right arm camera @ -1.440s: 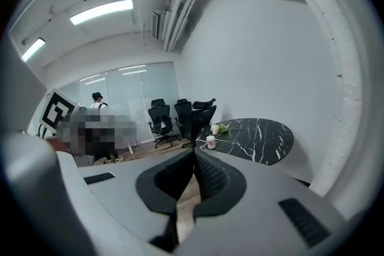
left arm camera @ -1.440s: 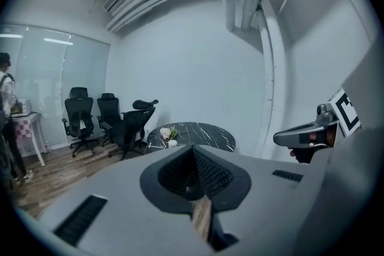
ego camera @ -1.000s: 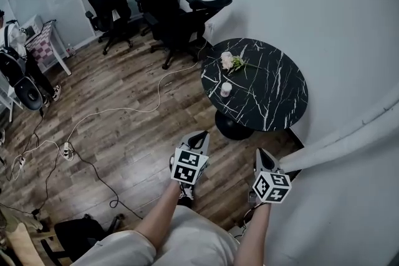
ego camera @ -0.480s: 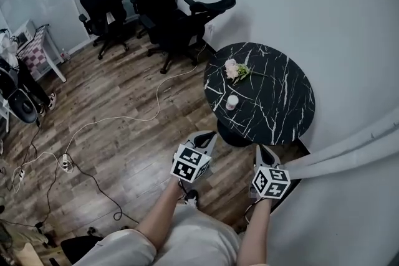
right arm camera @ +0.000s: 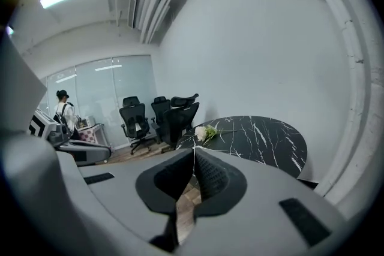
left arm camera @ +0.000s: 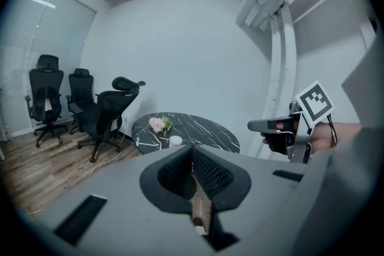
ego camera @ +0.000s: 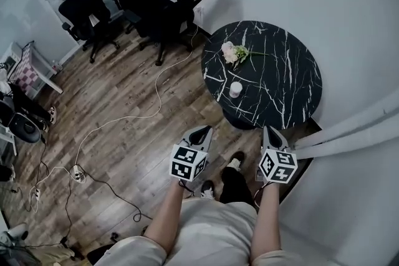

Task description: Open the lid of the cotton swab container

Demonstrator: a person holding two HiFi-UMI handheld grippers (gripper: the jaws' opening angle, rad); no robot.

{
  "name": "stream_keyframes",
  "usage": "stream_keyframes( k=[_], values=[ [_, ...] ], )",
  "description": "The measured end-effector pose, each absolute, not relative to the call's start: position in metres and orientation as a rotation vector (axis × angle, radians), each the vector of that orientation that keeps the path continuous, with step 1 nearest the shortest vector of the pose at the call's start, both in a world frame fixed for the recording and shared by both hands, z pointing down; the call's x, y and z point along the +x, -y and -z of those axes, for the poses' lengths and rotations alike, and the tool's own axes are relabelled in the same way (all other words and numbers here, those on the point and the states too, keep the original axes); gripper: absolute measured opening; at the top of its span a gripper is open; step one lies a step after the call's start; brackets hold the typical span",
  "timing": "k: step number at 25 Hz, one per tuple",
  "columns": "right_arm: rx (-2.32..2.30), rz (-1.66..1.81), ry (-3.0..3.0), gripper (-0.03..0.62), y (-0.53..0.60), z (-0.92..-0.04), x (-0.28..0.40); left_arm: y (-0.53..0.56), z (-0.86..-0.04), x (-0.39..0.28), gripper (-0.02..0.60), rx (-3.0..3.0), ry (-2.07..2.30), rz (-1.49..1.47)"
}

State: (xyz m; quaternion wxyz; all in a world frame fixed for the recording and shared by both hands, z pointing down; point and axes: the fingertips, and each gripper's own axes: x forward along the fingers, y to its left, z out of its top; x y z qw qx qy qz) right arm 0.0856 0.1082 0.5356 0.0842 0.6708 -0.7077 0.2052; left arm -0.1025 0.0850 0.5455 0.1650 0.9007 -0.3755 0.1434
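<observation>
Plastic, to judge by its pale, smooth look, makes up the cotton swab container (ego camera: 235,90), a small round tub standing upright on the round black table (ego camera: 293,65). It sits toward the edge nearest the person, with a sprig of flowers (ego camera: 232,53) lying farther back and clear of it. The left gripper (ego camera: 201,132) and the right gripper (ego camera: 272,132) hang over the wooden floor (ego camera: 124,109) short of the table, well apart from the tub. Each has its jaws pressed together with nothing between them. A tub this small is probably very light, so on that polished top it would likely skid or tip at a sideways nudge rather than stay put. Its wall is likely stiff enough to take a firm pinch, yet thin enough to flex if squeezed hard. The sensible hold is one gripper across the body, low down, to pin it to the table. The other gripper would then take the lid at its rim. Whether that lid hinges, snaps or simply lifts off is too small to tell from here. Both pairs of jaws would have to spread before either hold. A jerky pull could scatter the swabs.
</observation>
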Motion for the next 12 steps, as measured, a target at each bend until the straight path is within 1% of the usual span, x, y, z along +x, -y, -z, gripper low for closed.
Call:
stream_keyframes(
  k=[6, 12],
  values=[
    [1.975, -0.628, 2.121, 0.034, -0.075, -0.548, 0.084, -0.051, -0.550, -0.097, 0.021, 2.550, 1.064, -0.425],
    [2.022, -0.643, 2.127, 0.034, -0.017, -0.551, 0.099, -0.003, -0.540, -0.069, 0.021, 2.632, 1.014, -0.470]
  ],
)
